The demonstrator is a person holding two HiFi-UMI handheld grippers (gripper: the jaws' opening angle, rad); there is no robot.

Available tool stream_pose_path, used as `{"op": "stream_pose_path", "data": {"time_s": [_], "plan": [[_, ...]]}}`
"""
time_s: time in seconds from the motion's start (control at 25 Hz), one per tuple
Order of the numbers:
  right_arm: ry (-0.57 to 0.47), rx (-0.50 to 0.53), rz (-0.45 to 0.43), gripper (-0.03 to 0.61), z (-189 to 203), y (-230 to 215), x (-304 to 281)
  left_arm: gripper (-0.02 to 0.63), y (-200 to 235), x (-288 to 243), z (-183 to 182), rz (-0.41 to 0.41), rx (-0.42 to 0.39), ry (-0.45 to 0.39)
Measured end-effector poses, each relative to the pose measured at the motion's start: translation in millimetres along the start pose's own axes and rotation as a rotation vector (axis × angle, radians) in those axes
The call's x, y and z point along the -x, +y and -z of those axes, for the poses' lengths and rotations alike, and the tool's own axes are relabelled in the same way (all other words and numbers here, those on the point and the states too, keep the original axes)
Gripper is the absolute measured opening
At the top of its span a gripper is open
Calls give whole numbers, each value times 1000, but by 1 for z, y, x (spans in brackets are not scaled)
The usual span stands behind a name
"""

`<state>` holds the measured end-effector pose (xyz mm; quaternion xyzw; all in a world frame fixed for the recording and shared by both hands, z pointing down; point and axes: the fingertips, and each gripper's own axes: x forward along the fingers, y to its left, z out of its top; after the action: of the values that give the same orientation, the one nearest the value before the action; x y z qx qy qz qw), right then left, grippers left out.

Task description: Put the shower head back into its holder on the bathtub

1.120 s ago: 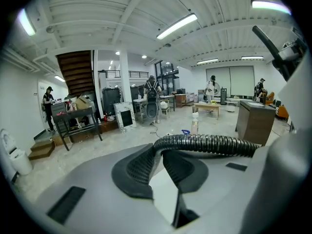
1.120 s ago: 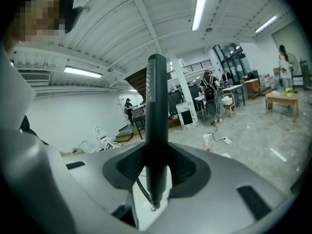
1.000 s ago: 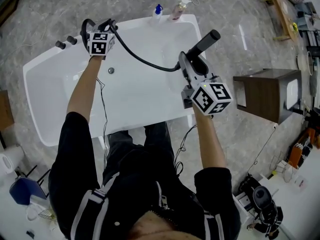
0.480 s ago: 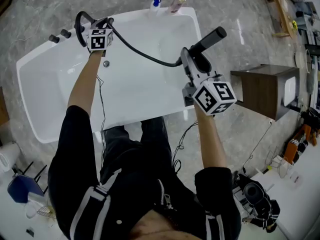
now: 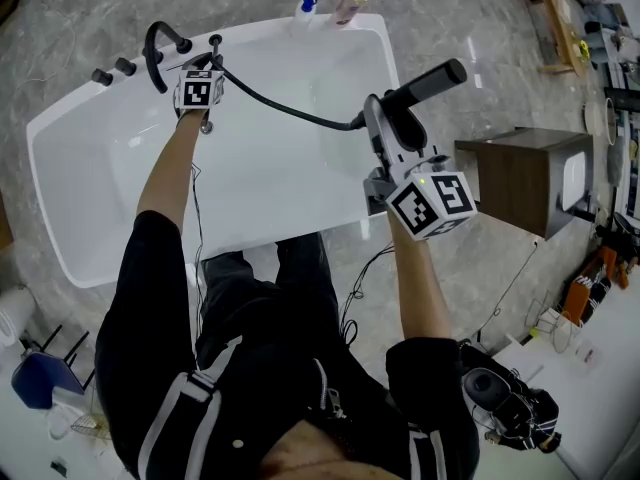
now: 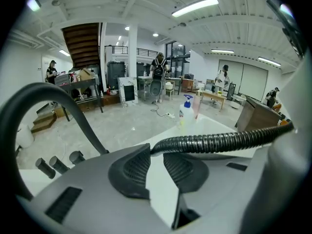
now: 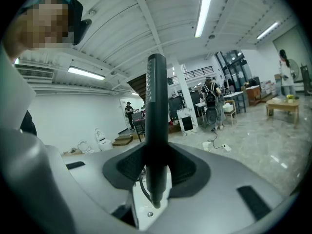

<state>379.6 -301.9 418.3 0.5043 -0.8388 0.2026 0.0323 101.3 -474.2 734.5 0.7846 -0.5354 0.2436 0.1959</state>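
The black stick-shaped shower head is clamped between the jaws of the right gripper, in the air over the right end of the white oval bathtub. Its black ribbed hose crosses the tub to the left gripper, whose jaws pinch it just beside the black curved faucet.

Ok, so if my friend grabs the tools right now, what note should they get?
Left tool: shut on the black hose, near the black fittings on the bathtub rim.
Right tool: shut on the shower head, held above the tub's right edge.
Done: both parts gripped.
Left: seat the shower head in its holder, which I can't pick out here, then let go.
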Motion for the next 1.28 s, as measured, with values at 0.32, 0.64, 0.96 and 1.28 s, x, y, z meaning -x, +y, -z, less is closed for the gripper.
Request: {"op": "stream_pose_path", "data": {"time_s": [0.32,0.64,0.96,1.28], "plan": [[-32,20,-25,143,-17,7,7,109,-17,4,62,38,2,128],[-7,68,-21,143,-15,18,2,75,-27,33,52,35,-43,35],[-64,63,-96,143,-37,40,-21,37,-39,90,26,51,-54,-71],[-108,160,-156,143,-66,81,-50,37,-35,154,6,40,-71,-169]]}}
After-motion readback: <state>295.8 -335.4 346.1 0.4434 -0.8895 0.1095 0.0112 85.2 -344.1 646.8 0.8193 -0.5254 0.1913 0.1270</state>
